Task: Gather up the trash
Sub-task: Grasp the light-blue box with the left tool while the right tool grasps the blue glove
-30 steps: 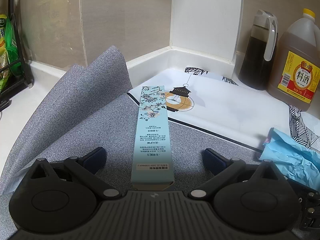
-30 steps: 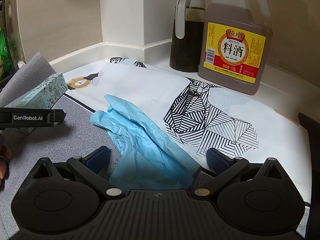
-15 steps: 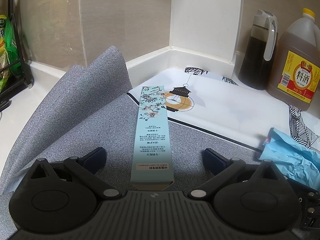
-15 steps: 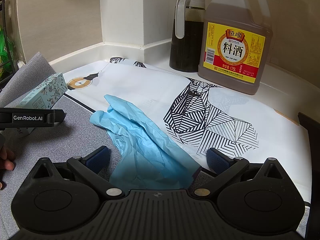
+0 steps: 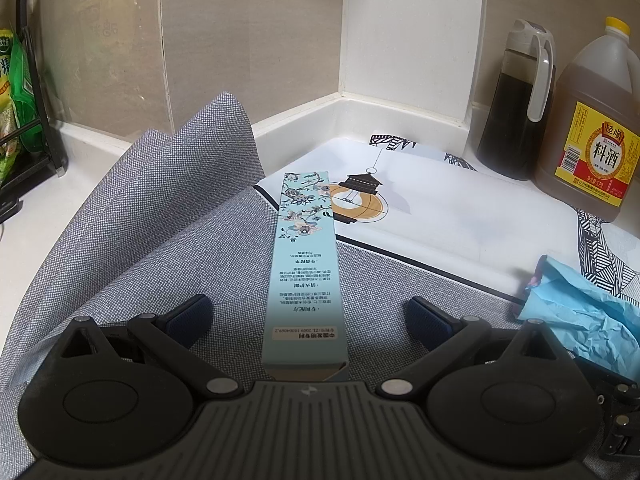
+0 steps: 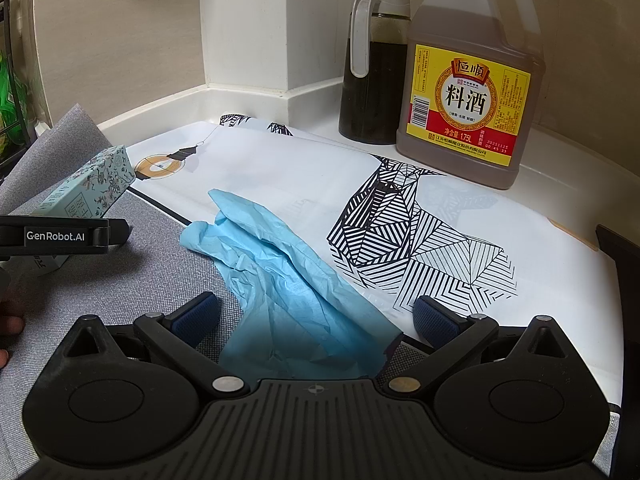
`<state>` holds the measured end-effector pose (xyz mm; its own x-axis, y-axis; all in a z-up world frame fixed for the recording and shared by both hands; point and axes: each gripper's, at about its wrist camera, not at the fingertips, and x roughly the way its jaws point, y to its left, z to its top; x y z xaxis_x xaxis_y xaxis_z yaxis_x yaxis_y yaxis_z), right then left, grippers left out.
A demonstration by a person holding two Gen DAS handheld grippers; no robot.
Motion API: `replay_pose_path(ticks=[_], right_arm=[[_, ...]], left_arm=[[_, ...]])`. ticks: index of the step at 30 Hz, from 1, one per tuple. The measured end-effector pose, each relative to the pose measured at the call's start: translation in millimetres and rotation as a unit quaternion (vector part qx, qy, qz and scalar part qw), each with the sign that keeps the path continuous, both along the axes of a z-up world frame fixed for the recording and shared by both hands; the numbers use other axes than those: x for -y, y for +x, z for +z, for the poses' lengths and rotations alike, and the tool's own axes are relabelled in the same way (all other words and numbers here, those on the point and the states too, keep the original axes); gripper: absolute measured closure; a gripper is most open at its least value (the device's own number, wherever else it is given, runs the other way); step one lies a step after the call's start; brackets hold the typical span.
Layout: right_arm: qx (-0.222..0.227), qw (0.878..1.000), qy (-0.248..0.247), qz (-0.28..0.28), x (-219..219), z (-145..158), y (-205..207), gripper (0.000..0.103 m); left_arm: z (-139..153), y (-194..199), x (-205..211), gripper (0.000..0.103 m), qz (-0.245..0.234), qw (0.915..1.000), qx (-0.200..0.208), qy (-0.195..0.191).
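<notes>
Kitchen counter, unchanged over the last second: left gripper [image 5: 306, 312] spread wide around the box [image 5: 306, 268], right gripper [image 6: 316, 314] likewise around the blue glove [image 6: 288, 280]; neither seems gripped yet.

Printed in white on the side of the left gripper [image 6: 122, 234]: "GenRobot.AI". On the yellow and red label of the large brown jug [image 6: 468, 80]: "恒顺" above big "料酒", with "净含量 1.75L" below, beside a barcode. On the pale blue box [image 5: 306, 264]: upside-down Chinese print, too small to read. Green packet [image 5: 12, 92] at far left: lettering illegible.
</notes>
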<state>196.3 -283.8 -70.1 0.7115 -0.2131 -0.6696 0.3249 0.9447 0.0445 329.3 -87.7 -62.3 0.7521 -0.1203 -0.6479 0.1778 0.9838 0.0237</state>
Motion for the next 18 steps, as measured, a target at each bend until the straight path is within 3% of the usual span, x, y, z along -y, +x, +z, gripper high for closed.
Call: replay_pose_path(ticks=[18], right_arm=[[0.001,1.000,0.000,0.007,2.5,-0.3,2.0,0.000]], left_arm=[[0.1,-0.1,-0.2,0.000,0.000,1.0000,0.000,0.000]])
